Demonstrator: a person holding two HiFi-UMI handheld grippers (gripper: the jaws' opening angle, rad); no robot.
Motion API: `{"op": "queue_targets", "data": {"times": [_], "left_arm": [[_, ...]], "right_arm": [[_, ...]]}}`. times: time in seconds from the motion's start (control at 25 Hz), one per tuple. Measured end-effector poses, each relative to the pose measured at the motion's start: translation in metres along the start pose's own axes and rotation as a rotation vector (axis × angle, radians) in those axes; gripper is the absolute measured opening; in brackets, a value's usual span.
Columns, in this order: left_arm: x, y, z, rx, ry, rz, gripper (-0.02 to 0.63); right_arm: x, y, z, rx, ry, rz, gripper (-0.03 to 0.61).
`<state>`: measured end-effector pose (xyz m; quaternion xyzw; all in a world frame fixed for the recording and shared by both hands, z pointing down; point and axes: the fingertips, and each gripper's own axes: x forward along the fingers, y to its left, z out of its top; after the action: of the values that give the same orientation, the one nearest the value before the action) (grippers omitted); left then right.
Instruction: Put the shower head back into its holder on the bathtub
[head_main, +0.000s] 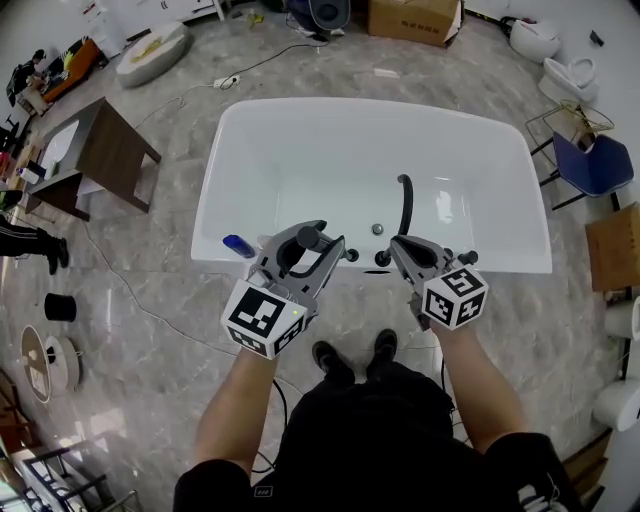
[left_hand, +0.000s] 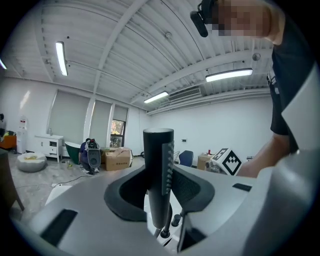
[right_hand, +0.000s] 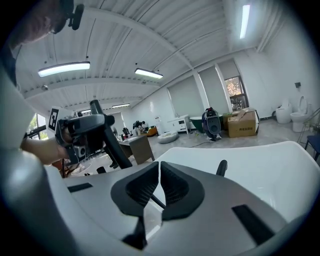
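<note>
Head view: I see the left gripper (head_main: 315, 250) above the near rim of the bathtub (head_main: 370, 108), holding the shower head (head_main: 306, 238). The right gripper (head_main: 400, 248) is just beside it. A black hose (head_main: 405, 205) arcs inside the tub.

Left gripper view: the fingers (left_hand: 192, 187) are clamped on the shower head. Its long axis stands upright, and the nozzle strip faces right.

Right gripper view: the fingers are clenched together, with nothing between them.
</note>
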<state>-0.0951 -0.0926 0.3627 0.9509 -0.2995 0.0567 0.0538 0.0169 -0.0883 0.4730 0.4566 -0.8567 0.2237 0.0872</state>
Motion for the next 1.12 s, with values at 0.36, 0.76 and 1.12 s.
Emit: {"op": "queue_targets", "data": {"times": [0.36, 0.76, 1.12], "left_arm": [[0.049, -0.014, -0.038, -0.024, 0.095, 0.040, 0.141], [0.069, -0.009, -0.083, -0.033, 0.198, 0.176, 0.143], [0.095, 0.008, -0.151, -0.074, 0.289, 0.186, 0.143]], "right_arm": [[-0.030, -0.019, 0.024, -0.012, -0.046, 0.050, 0.015], [-0.036, -0.023, 0.021, -0.013, -0.042, 0.148, 0.015], [-0.020, -0.049, 0.010, 0.014, 0.005, 0.126, 0.014]]}}
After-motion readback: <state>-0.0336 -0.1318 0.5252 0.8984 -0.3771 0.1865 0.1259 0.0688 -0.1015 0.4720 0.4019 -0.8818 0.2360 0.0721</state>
